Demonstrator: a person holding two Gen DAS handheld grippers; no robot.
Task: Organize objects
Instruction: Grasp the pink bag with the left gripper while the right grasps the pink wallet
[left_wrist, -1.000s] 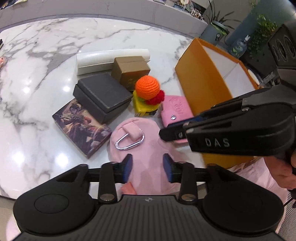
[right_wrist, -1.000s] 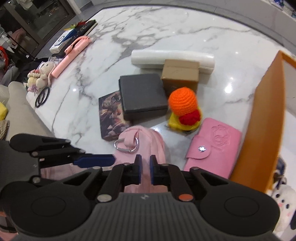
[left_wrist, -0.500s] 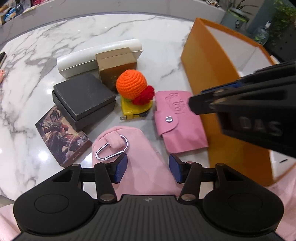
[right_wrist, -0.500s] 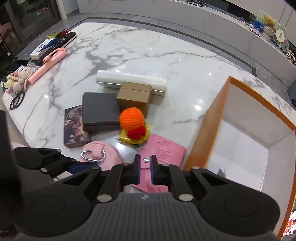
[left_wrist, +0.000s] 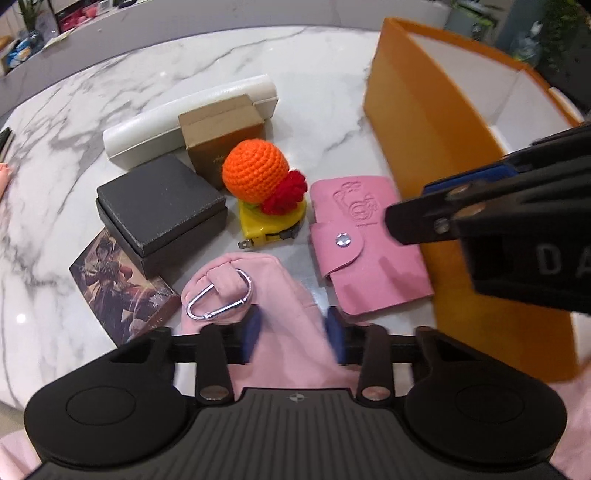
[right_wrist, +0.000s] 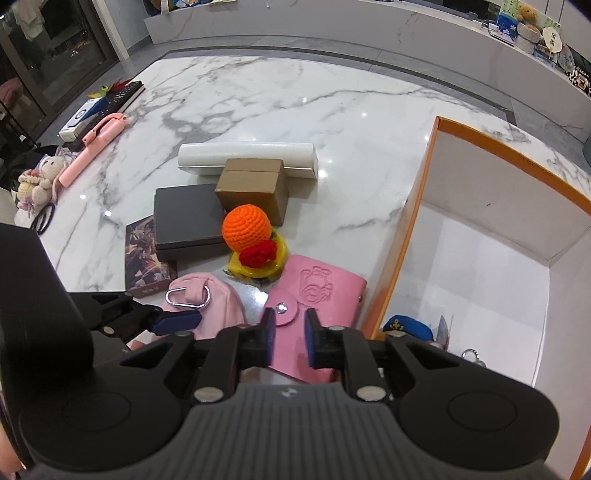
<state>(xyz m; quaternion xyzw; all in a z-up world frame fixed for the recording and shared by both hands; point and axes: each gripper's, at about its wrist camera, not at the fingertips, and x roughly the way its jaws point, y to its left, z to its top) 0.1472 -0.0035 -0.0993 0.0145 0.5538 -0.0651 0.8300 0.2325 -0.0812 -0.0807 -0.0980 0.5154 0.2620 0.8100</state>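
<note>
At the bottom of the left wrist view the left tool (left_wrist: 291, 338) stands wide open, its blue pads (left_wrist: 251, 332) on either side of the pink pouch (left_wrist: 273, 314), with nothing gripped as far as can be seen. A silver carabiner (left_wrist: 218, 299) hangs from the pouch's loop just above the left pad. At the bottom of the right wrist view the right tool (right_wrist: 289, 341) is partly open with a narrow gap, hovering over the near end of the pink wallet (right_wrist: 314, 295); it grips nothing. The wallet lies flat on the marble worktop (right_wrist: 295, 107), its snap flap toward the camera, just beside the orange wall of the open box (right_wrist: 402, 229) at the right of the frame. Inside the box, at its lower corner, a blue cap-like item (right_wrist: 408, 325) and a metal ring (right_wrist: 471, 354) show. Above the wallet, at frame centre, an orange crochet ball (right_wrist: 247, 229) with a red crochet piece (right_wrist: 260, 253) rests on a yellow tape measure (right_wrist: 258, 267). To its left a dark grey box (right_wrist: 188, 221) sits on one corner of an illustrated card box (right_wrist: 147, 258). Further up, a brown cardboard box (right_wrist: 253, 188) stands against a long white case (right_wrist: 247, 157). In the upper left, near the worktop's edge, lie a pink stick (right_wrist: 96, 146), a small plush toy (right_wrist: 37, 181) and some remotes (right_wrist: 103, 105).
</note>
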